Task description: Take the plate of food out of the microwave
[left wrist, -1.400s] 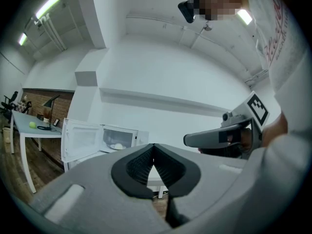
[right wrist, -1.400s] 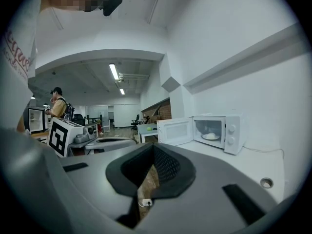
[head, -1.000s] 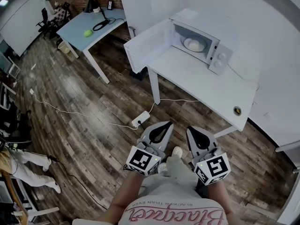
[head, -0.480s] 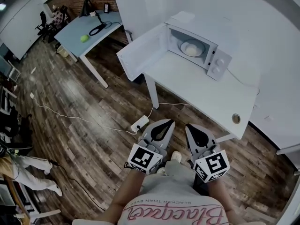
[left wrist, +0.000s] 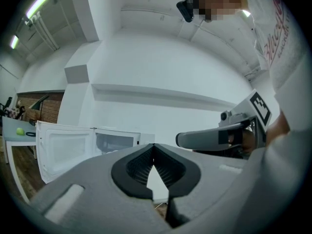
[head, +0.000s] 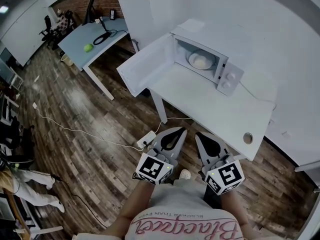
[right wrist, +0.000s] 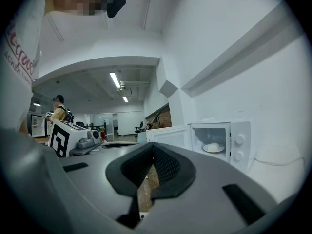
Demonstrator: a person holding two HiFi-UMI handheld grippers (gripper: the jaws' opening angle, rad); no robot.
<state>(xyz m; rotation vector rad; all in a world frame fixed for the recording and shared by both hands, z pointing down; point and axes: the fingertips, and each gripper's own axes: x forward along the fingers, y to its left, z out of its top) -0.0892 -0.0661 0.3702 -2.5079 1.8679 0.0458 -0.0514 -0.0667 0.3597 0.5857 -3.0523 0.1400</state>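
A white microwave (head: 220, 66) stands on a white table (head: 215, 101) with its door (head: 145, 66) swung wide to the left. Inside it a plate of pale food (head: 201, 61) rests on the turntable; the right gripper view also catches the plate (right wrist: 213, 147). My left gripper (head: 181, 130) and right gripper (head: 198, 135) are held side by side low in front of my body, short of the table's near edge. Both are shut with nothing between their jaws. In the left gripper view the open microwave (left wrist: 114, 143) lies ahead, past the gripper's tip (left wrist: 154, 145).
A blue-grey desk (head: 92, 34) with a green ball (head: 88, 47) and cables stands far left. A power strip (head: 146, 140) and its cord lie on the wood floor by the table leg. A small round metal object (head: 248, 138) sits near the table's front corner. A person (head: 20, 184) is at lower left.
The table and microwave have slid lower and leftward in the head view as I come nearer. Both grippers stay shut, side by side in front of me.
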